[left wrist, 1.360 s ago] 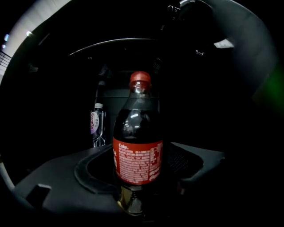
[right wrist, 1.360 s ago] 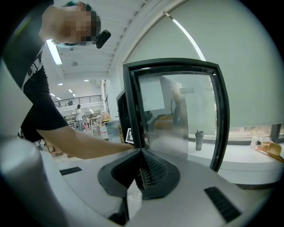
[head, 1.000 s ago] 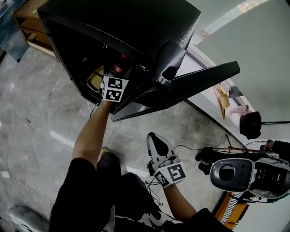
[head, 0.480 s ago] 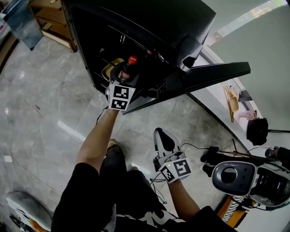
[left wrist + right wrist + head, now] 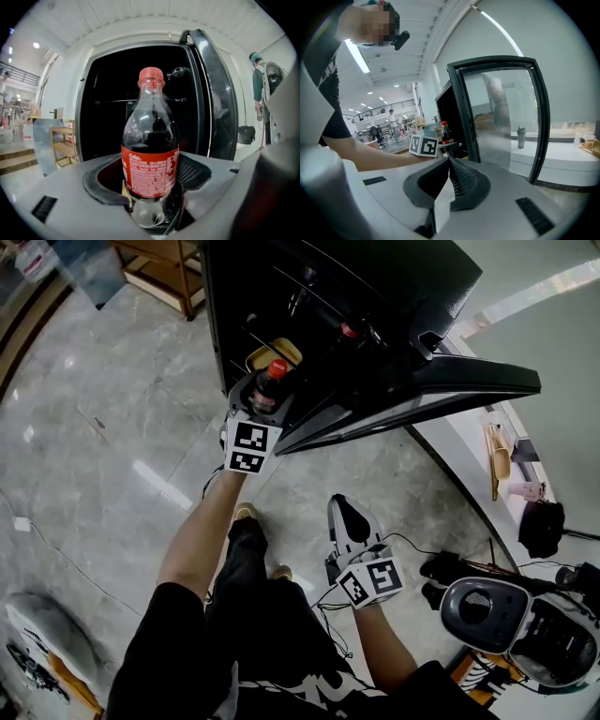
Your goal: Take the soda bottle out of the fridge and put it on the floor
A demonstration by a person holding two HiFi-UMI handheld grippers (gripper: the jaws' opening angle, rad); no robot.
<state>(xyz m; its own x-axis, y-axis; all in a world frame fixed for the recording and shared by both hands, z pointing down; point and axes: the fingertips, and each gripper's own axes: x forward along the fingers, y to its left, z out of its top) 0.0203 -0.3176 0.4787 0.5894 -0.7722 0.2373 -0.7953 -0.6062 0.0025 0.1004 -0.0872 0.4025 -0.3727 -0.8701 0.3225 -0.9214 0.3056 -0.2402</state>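
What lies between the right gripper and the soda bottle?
In the head view, bare floor and the low corner of the open fridge door separate the right gripper from the soda bottle, which the left gripper holds.

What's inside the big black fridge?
A yellow tray sits inside the fridge, with a red cap deeper in. The rest is too dark to see. The left gripper holds the soda bottle in front.

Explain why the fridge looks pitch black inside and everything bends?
Left gripper view: the unlit fridge reads black behind the sharp soda bottle; the wide lens bows its frame. Head view: lights glare off the floor. Right gripper view: the fridge door curves, with hazy reflections.
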